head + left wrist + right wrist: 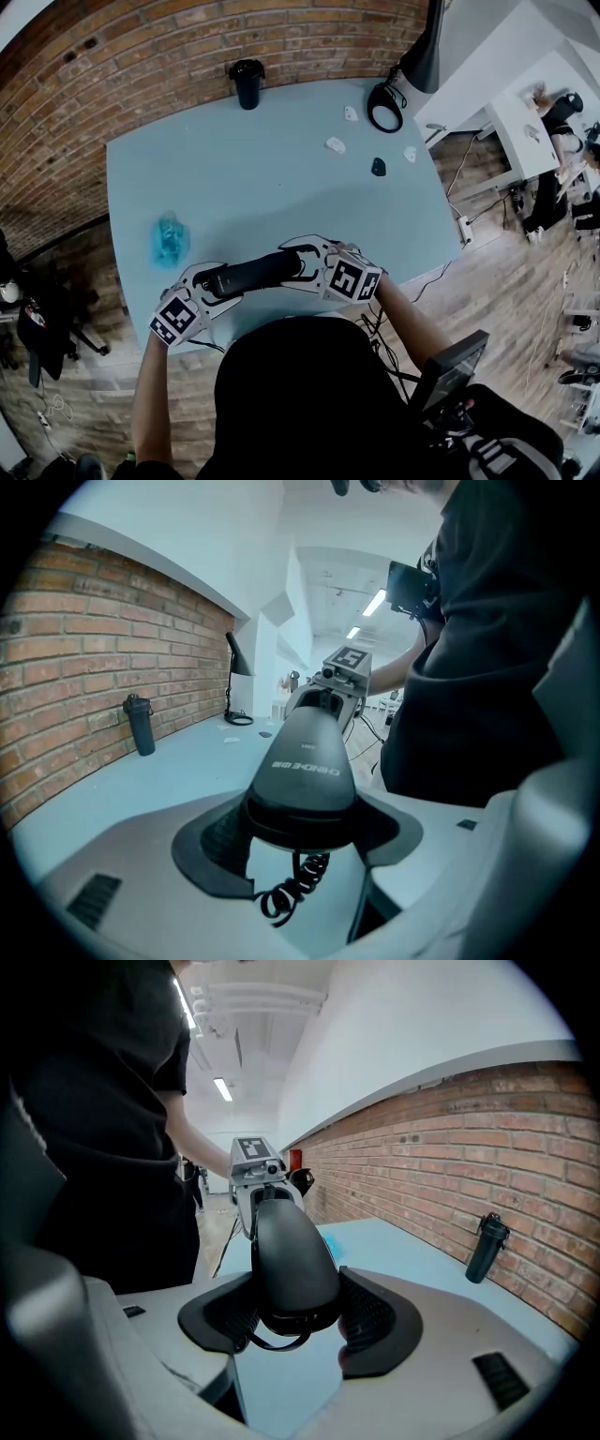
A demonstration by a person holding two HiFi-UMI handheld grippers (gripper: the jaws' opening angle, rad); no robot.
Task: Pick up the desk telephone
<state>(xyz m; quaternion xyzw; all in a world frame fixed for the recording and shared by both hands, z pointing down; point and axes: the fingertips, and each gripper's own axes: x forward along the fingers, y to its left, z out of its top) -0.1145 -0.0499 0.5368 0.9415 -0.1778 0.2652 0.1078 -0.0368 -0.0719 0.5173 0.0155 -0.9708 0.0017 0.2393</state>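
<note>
Gripping opposite ends of the black telephone handset (255, 272), the left gripper (217, 280) and the right gripper (305, 265) are holding it lengthwise between them, roughly parallel to the near edge of the pale blue desk (281, 197) and just inside that edge. In the left gripper view, the jaws of the left gripper (302, 829) are pressing their dark ribbed pads against both sides of one end of the handset (305, 761), and a coiled cord (293, 885) is hanging down from that end. In the right gripper view, the jaws of the right gripper (293, 1321) are closing in the same way round the other end of the handset (289, 1258), both pads touching it.

A crumpled blue item (169, 239) is lying near the left edge of the desk, beyond the left gripper and apart from it. A black tumbler (247, 82) is standing upright at the far edge, against the brick wall (141, 56). A black desk lamp (386, 105) is standing at the far right corner, with three small white items (335, 145) and one small black item (378, 167) lying scattered near it, all well apart from the handset. The person's dark-clothed body (309, 403) is leaning over the near edge, directly behind both grippers.
</note>
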